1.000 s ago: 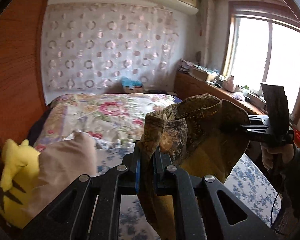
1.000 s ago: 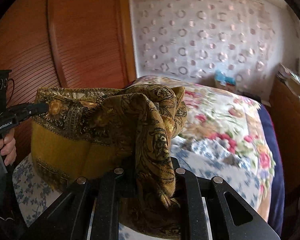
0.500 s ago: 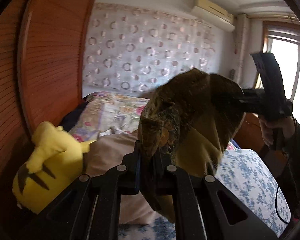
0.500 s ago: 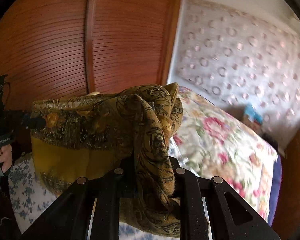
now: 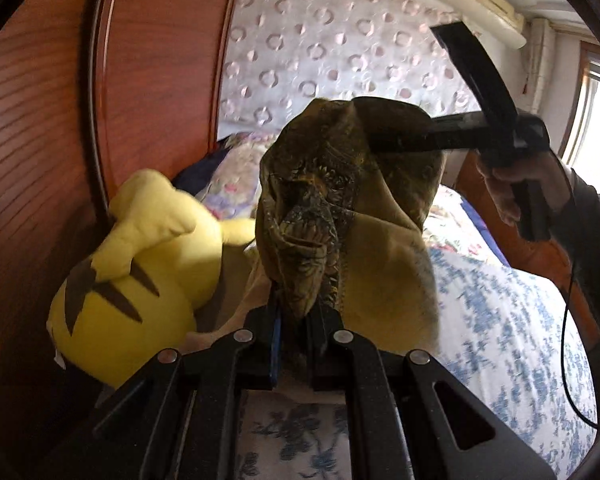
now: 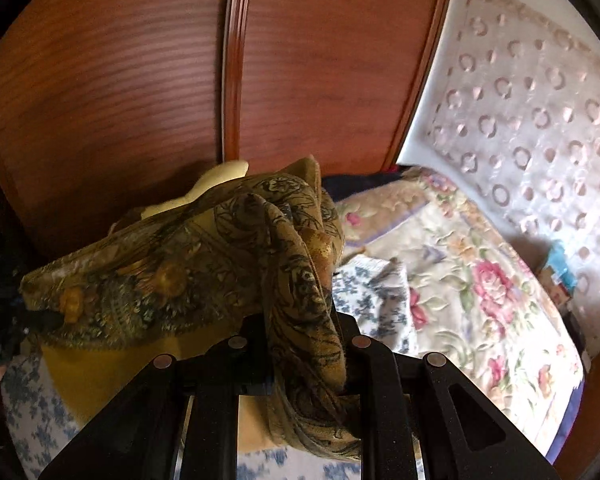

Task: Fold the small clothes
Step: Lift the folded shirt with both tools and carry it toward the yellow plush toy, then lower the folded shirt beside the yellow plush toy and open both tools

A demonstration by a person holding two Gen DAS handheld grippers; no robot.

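Left gripper (image 5: 296,320) and easing right gripper (image 6: 306,354) clamping patterned cloth (image 5: 340,200) above floral bed (image 5: 500,320).

Left gripper (image 5: 296,316): black, two-fingered, pitched downward; jaws drawn almost together, clamped on a bunched corner of the olive patterned cloth (image 5: 340,200), which rises directly above the fingertips.

Right gripper (image 6: 306,344): black, pitched downward; jaws beginning to open, a thick twisted fold of the cloth lying between them. In the left wrist view this gripper sits at the cloth's upper right edge, its fingers buried in the fabric.

Right hand (image 5: 516,184): to the right of the cloth, fist wrapped around the gripper's handle; dark sleeve (image 5: 592,224) running off from the wrist.
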